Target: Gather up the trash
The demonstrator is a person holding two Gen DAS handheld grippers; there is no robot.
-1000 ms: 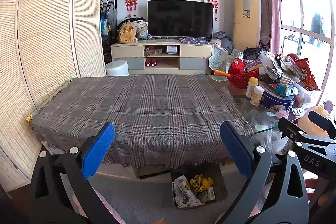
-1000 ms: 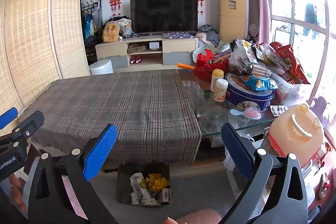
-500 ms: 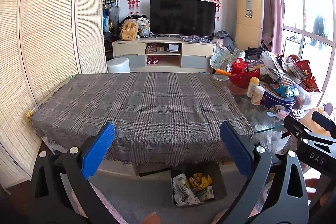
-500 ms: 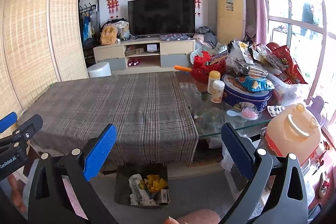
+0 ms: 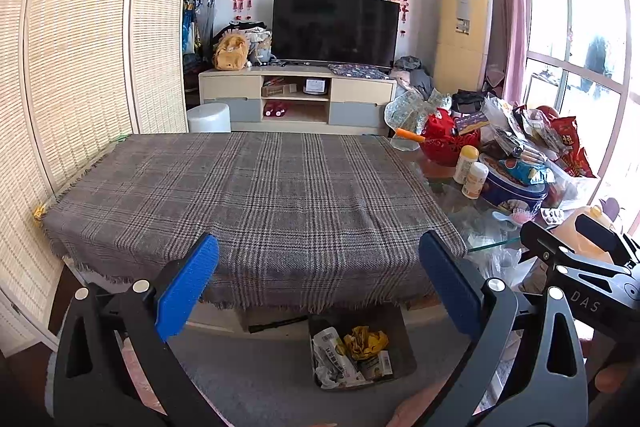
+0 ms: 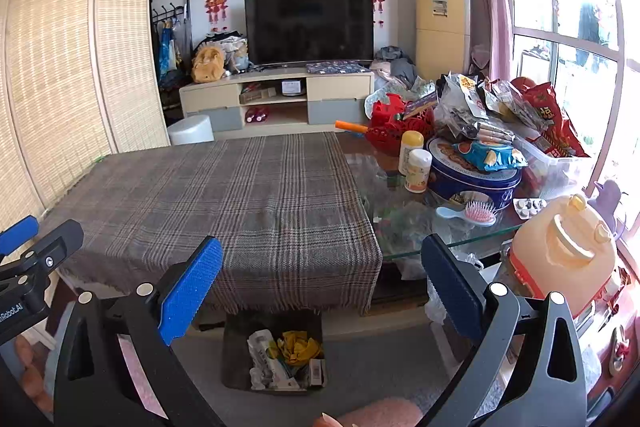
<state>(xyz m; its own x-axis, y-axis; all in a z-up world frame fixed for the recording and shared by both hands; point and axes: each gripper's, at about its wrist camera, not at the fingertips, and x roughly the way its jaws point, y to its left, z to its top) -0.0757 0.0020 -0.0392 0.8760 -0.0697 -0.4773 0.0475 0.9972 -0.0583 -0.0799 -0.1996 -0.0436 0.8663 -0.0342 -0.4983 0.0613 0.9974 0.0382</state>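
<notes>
the plaid-covered tabletop carries nothing loose. on the floor just past its near edge sits the trash box, with the crumpled wrappers already inside. it lies below and ahead of both grippers. the right gripper is squarely over it and looks nearer; the left gripper sits slightly left. both pairs of fingers are spread wide, holding nothing.

A home living room: television on a low media cabinet, wall ornaments, snack-cluttered tabletop
</notes>
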